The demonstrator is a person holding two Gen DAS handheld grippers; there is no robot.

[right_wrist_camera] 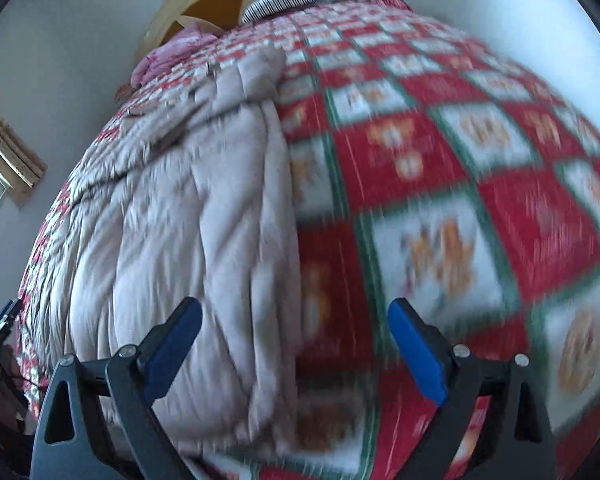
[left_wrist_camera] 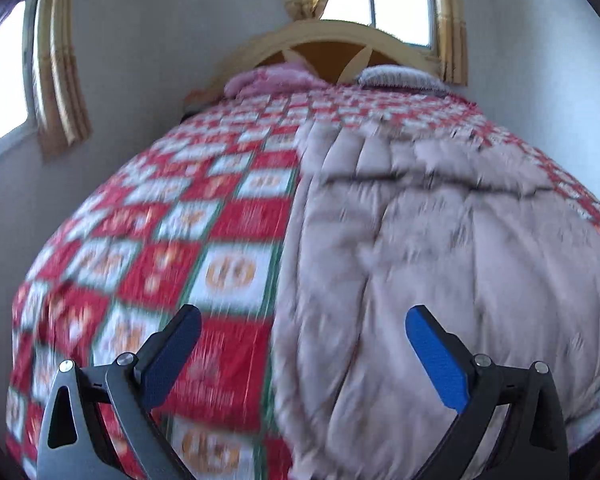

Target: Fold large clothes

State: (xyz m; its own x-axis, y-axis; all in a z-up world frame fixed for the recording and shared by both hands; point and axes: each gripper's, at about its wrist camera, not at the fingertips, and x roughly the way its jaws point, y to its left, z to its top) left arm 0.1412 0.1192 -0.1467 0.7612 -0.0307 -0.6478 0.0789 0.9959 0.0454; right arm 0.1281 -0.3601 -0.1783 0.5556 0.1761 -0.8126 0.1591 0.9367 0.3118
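A large pale beige quilted coat (left_wrist_camera: 420, 240) lies lengthwise on a bed covered by a red, white and green checked bedspread (left_wrist_camera: 172, 240). In the left wrist view my left gripper (left_wrist_camera: 302, 320) hangs open above the coat's left edge near the foot of the bed, holding nothing. Seen from the right wrist, the same coat (right_wrist_camera: 188, 220) fills the left half and the bedspread (right_wrist_camera: 460, 180) the right. My right gripper (right_wrist_camera: 294, 312) is open over the coat's right edge, with nothing between its fingers. Both views are motion-blurred.
A cream and brown headboard (left_wrist_camera: 340, 40) stands at the far end, with a pink pillow (left_wrist_camera: 272, 78) and a striped pillow (left_wrist_camera: 400, 76) in front of it. Windows with gold curtains (left_wrist_camera: 60, 80) are on the walls. A hand with the other gripper (right_wrist_camera: 0, 336) shows at the left edge.
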